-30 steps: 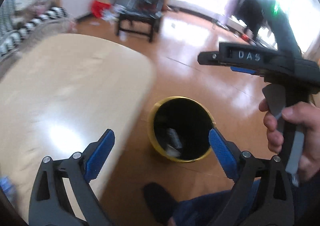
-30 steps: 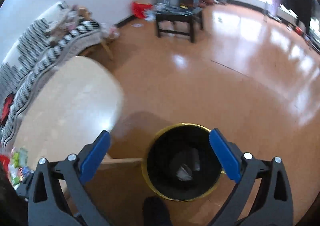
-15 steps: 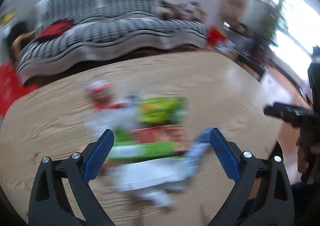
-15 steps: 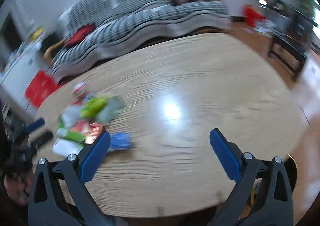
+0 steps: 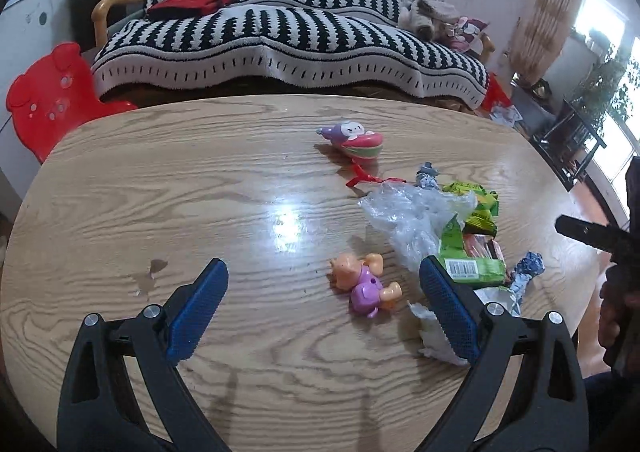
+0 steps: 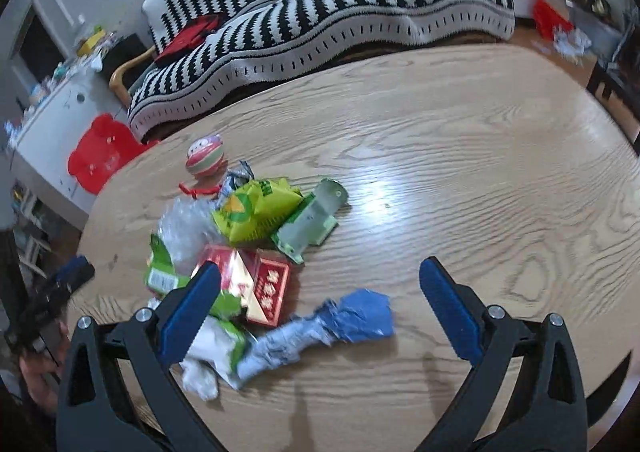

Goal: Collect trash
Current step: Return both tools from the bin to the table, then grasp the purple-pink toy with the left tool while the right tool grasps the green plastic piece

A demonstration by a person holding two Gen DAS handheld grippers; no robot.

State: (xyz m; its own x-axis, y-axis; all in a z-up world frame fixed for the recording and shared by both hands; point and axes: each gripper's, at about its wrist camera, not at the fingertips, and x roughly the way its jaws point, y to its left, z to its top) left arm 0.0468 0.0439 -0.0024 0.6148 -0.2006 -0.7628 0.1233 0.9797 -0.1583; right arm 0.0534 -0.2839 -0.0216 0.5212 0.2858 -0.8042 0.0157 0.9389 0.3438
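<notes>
A heap of trash lies on the oval wooden table [image 5: 200, 179]: crumpled clear plastic [image 5: 408, 211], green wrappers [image 5: 468, 268], a yellow-green bag [image 6: 256, 211], a red box [image 6: 264, 288], a blue-and-white crumpled wrapper [image 6: 328, 328] and white paper [image 5: 432, 336]. My left gripper [image 5: 324, 308] is open and empty above the table, left of the heap. My right gripper [image 6: 320, 308] is open and empty, just above the blue wrapper. The bin is out of view.
A small pink-and-purple toy figure [image 5: 364, 284] and a striped toy [image 5: 356, 137] lie on the table near the heap. A black-and-white striped sofa [image 5: 288, 27] stands behind the table. A red child's chair [image 5: 52, 95] is at the left.
Both grippers have swung from over the yellow bin on the floor to above the table and its trash heap. Both stay open and empty.
</notes>
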